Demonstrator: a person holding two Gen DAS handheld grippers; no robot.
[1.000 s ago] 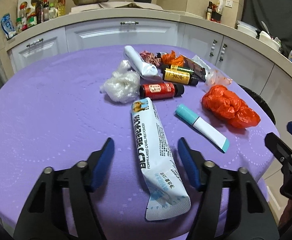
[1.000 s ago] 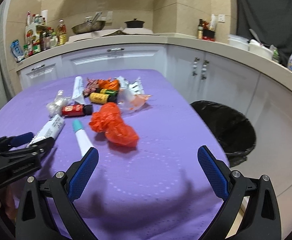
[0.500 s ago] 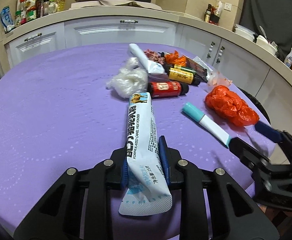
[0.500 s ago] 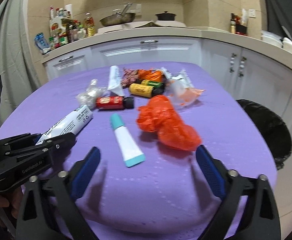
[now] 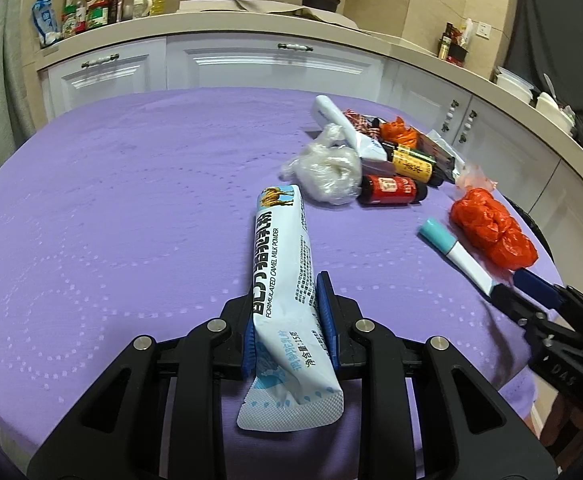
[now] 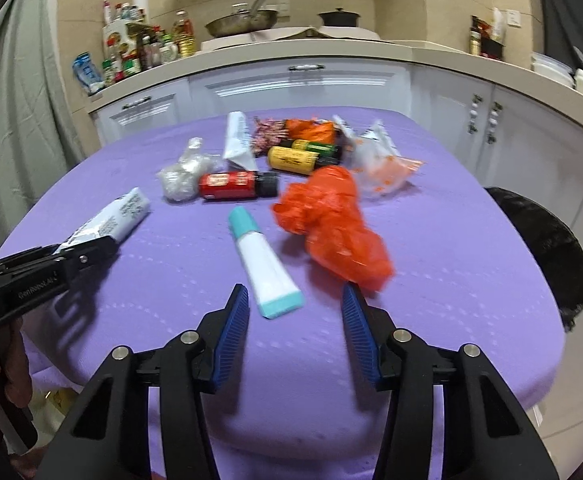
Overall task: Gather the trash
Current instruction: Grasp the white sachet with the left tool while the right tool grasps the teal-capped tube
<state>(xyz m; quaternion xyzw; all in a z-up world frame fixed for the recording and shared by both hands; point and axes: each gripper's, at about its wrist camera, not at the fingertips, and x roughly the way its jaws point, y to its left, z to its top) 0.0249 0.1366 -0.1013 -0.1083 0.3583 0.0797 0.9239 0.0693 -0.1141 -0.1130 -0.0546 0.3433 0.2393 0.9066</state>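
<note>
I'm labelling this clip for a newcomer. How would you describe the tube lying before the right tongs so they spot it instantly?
On the purple table, look at the near edge just ahead of the open right tongs. The tube lies flat beside the crumpled red bag; it alone has a white body with a teal cap and teal crimped end.

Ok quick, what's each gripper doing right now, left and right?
Left gripper: closed on the white milk powder sachet.
Right gripper: jaws open, holding nothing, at the flat end of the teal-capped tube.
</note>
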